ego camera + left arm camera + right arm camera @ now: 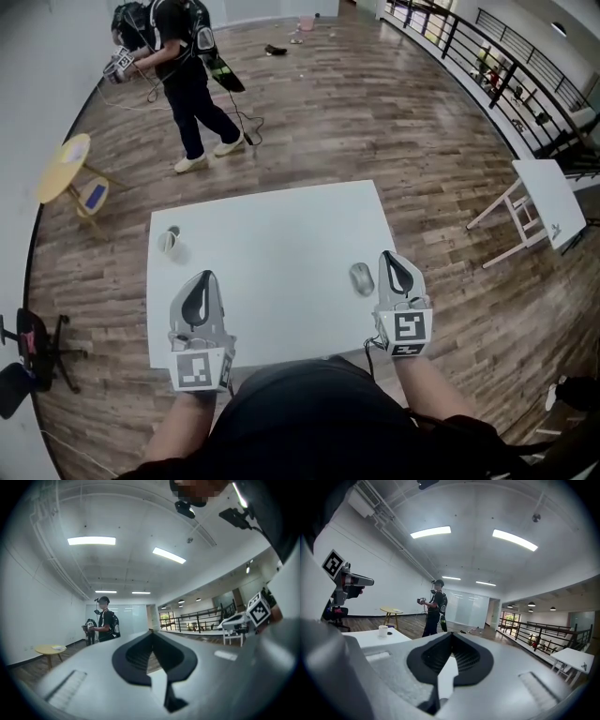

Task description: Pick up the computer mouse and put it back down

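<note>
Worktop (272,234) contents number two: one computer mouse (361,278) and one white cup (170,241). The mouse lies flat near the right edge of the white surface, just beside the right gripper (390,261) on its left side, and I can't tell whether the two touch. The cup stands well apart from it, near the far left corner.

Two grippers are in view, one in each of the person's hands, both over the near edge of the worktop. The right gripper has its jaws pressed together with nothing between them, as its own view shows. The left gripper (202,281) is likewise closed tip to tip and empty, far from the mouse.

Beyond the worktop on the wooden floor are two more tables: one round yellow table (64,167) at the left and one white table (548,202) at the right. One other person (186,75) stands at the far left in dark clothes.
</note>
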`<state>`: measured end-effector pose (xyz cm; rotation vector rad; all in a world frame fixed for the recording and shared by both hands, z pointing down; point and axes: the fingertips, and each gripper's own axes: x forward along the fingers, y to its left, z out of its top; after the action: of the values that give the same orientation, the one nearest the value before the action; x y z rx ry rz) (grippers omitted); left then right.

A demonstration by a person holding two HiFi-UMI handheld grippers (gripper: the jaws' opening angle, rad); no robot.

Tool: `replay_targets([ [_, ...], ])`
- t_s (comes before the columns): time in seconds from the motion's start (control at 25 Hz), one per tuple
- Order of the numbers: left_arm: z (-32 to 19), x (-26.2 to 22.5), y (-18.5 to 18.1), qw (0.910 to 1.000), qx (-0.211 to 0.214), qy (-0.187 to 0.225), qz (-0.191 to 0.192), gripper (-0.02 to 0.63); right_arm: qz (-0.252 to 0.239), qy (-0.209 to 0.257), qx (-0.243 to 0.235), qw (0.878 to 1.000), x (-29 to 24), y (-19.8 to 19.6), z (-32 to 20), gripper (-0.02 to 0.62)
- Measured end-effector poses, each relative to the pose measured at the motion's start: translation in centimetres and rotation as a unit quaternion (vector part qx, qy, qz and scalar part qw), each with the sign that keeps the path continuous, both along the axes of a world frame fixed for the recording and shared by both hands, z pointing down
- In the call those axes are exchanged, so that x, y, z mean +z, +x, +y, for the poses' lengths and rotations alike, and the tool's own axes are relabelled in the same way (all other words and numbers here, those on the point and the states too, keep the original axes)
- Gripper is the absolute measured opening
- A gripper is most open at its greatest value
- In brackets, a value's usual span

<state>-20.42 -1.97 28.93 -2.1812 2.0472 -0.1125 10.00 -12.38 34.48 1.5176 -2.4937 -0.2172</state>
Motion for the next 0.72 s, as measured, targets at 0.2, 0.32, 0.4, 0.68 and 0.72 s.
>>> replay_targets([
  [0.2, 0.1, 0.1, 0.3, 1.0000, 0.005, -0.001, -0.003, 0.006, -0.010, -0.002, 0.007, 1.000, 0.1, 0.5, 0.2, 0.002],
  [0.32, 0.2, 0.2, 0.4, 1.0000, 0.006, -0.003, 0.000, 0.006, -0.011, -0.007, 0.008, 1.000, 0.2, 0.7, 0.4, 0.002],
  [0.4, 0.2, 0.4, 0.5, 1.0000, 0.007, -0.004, 0.002, 0.006, -0.010, -0.010, 0.007, 1.000, 0.4, 0.8, 0.6, 0.002],
  [0.68, 0.0, 0.1, 1.2, 0.9996, 0.011, -0.005, 0.024, 0.006, -0.010, -0.017, 0.011, 1.000, 0.7, 1.0, 0.6, 0.002],
  [0.72, -0.1, -0.2, 1.4, 0.9993, 0.011, 0.001, 0.035, 0.006, -0.010, -0.017, 0.012, 1.000, 0.6, 1.1, 0.4, 0.002],
])
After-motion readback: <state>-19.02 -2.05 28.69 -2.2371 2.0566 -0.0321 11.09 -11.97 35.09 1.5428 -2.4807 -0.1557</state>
